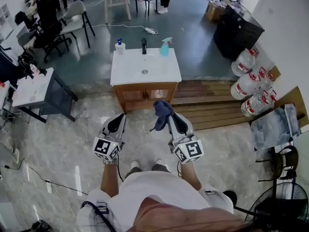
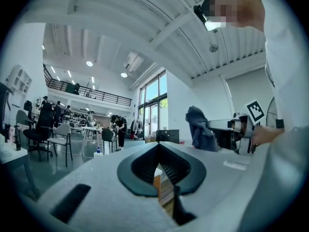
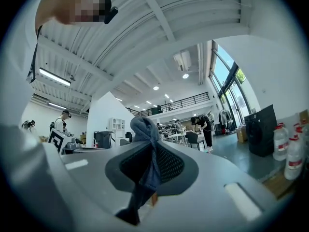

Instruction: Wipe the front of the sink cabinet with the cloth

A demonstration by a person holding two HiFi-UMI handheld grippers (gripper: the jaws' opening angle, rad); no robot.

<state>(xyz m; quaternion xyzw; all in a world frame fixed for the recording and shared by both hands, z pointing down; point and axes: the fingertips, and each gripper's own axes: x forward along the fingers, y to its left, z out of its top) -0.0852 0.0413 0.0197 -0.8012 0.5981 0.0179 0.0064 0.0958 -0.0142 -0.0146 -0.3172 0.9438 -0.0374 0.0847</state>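
Note:
The sink cabinet [image 1: 146, 94] has a wooden front with two doors and a white basin top; it stands straight ahead of me on the floor. My right gripper [image 1: 170, 116] is shut on a blue-grey cloth [image 1: 162, 108], which bunches above the jaws just short of the cabinet's right door. In the right gripper view the cloth [image 3: 145, 130] hangs pinched between the jaws of that gripper [image 3: 149, 152]. My left gripper [image 1: 119, 118] hovers to the left at the same height, shut and holding nothing [image 2: 158, 148]. A sliver of the wooden cabinet [image 2: 158, 181] shows through its jaws.
On the basin top stand a teal spray bottle [image 1: 165, 47], a small blue-capped bottle [image 1: 119, 46] and a black faucet [image 1: 144, 45]. A wooden platform [image 1: 212, 105] runs to the right toward water jugs [image 1: 248, 83]. A table [image 1: 34, 88] stands at the left, a fan [image 1: 285, 197] at the lower right.

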